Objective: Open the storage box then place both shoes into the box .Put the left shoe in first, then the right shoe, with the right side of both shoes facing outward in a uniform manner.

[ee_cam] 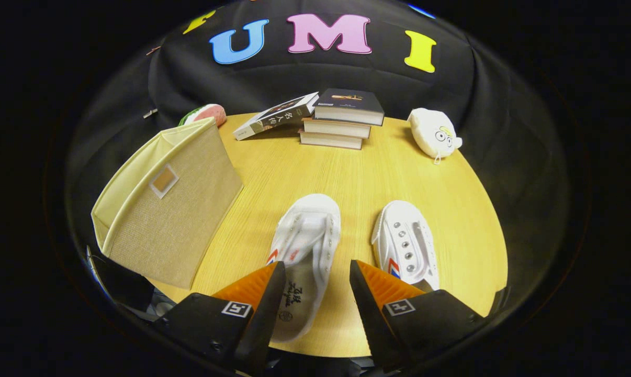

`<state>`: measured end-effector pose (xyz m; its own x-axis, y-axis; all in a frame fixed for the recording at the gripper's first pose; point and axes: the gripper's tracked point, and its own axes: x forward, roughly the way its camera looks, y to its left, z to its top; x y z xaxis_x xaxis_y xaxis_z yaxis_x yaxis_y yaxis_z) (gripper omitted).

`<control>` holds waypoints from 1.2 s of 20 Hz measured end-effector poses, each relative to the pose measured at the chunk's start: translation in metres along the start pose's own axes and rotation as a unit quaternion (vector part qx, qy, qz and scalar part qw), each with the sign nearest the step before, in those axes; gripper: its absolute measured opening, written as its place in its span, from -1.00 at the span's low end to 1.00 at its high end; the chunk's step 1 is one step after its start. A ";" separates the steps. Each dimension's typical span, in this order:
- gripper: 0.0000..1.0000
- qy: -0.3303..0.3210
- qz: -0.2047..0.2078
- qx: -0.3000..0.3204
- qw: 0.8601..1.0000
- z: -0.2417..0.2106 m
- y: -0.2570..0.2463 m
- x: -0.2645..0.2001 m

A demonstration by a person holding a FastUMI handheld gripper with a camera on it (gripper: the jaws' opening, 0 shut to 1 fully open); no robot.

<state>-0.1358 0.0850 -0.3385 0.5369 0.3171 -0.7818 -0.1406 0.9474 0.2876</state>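
Two white canvas shoes lie on the round wooden table [357,173], toes pointing away from me. The left shoe [304,251] sits between and just ahead of my fingers, its heel opening under the left finger. The right shoe [405,243] lies beside it, partly behind my right finger. A beige fabric storage box [166,204] stands at the table's left edge with its lid shut. My gripper [315,269] hangs open above the left shoe's heel and touches nothing.
A stack of three books [341,125] sits at the table's far side, with another book [276,116] leaning against it. A white plush toy [435,135] lies far right. A pink and green soft thing [206,112] peeks from behind the box.
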 end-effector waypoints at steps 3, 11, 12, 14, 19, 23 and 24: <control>0.33 0.012 0.008 -0.018 1.000 -0.008 0.004 -0.003; 0.30 0.024 -0.034 -0.023 0.999 -0.010 -0.022 0.016; 0.30 0.027 -0.042 -0.020 0.999 -0.010 -0.023 0.025; -0.01 0.008 -0.047 0.005 0.999 0.001 -0.017 0.042; -0.86 -0.013 -0.058 0.084 0.995 0.008 -0.024 0.046; -0.89 -0.018 -0.032 0.107 0.994 0.014 -0.013 0.027; -0.89 -0.025 -0.030 0.114 0.993 0.020 -0.010 0.019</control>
<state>-0.1076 0.0803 -0.3450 0.5806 0.2530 -0.7739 0.0821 0.9275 0.3648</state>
